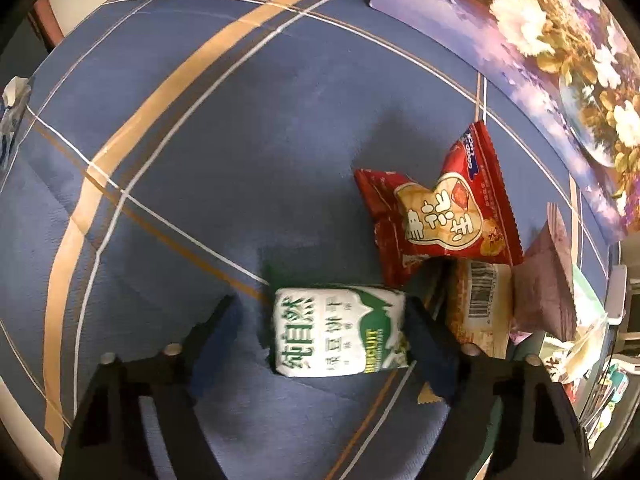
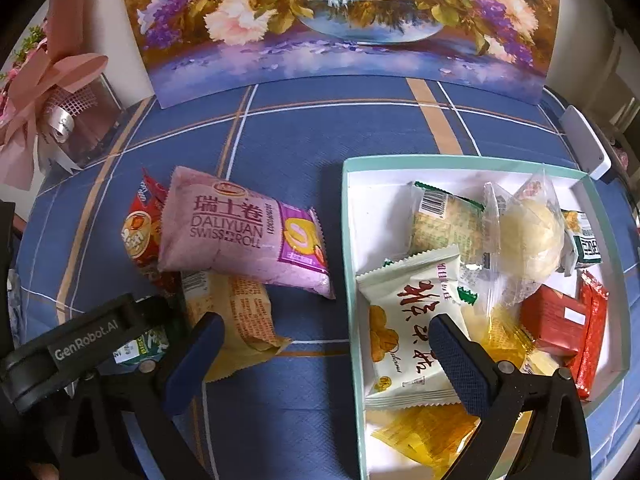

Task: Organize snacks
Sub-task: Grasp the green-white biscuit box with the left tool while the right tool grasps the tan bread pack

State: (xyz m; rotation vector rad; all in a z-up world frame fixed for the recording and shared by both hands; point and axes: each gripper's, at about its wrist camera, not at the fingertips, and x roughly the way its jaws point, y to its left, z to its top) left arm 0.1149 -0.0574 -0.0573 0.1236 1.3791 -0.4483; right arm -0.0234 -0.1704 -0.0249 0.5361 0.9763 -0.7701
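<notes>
On blue cloth, left gripper [image 1: 320,328] brackets a biscuit pack [image 1: 340,332], jaws not yet pinching; right gripper [image 2: 324,356] wide, empty. Tray [image 2: 356,240] half-filled; three packs remain outside.

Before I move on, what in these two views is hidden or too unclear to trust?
- Left wrist view: whether both pads grip the green-and-white biscuit pack; a gap shows at the left finger.
- Left wrist view: the yellow packet is half hidden under the red snack bag.
- Right wrist view: the tray is cut off at the bottom edge.
- Right wrist view: the left gripper covers the biscuit pack.
</notes>
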